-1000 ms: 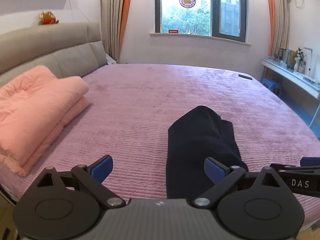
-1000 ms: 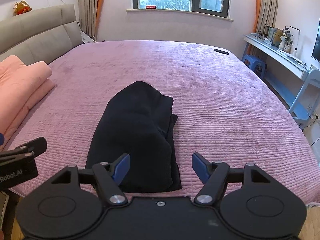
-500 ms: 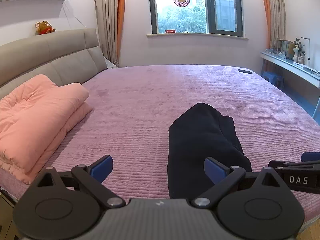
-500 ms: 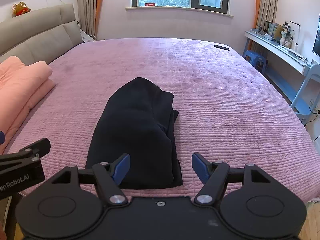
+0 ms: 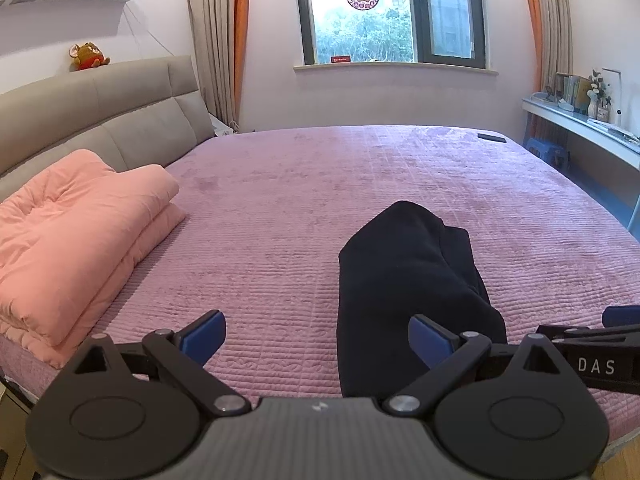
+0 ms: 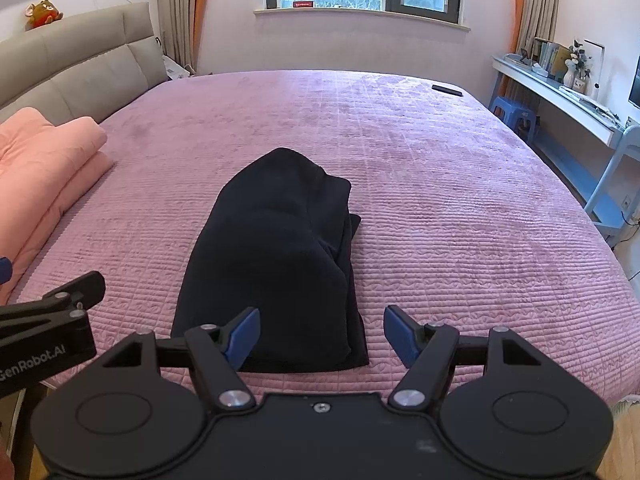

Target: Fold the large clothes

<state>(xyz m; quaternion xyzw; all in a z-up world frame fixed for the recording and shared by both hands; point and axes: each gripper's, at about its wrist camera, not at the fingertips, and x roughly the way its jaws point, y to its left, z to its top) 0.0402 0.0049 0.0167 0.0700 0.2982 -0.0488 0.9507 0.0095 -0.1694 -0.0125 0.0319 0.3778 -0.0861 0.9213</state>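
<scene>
A dark garment (image 6: 276, 256), folded into a long bundle, is seen at the lower centre of the right view, lying on the pink bed (image 6: 460, 208) near its front edge. The right tongs (image 6: 321, 336) are held wide open with nothing gripped, above the garment's near end. The left tongs (image 5: 316, 338) are likewise spread wide and empty, over bare bedcover just left of the garment (image 5: 404, 276). A peach quilt (image 5: 76, 232) is stacked at the left.
</scene>
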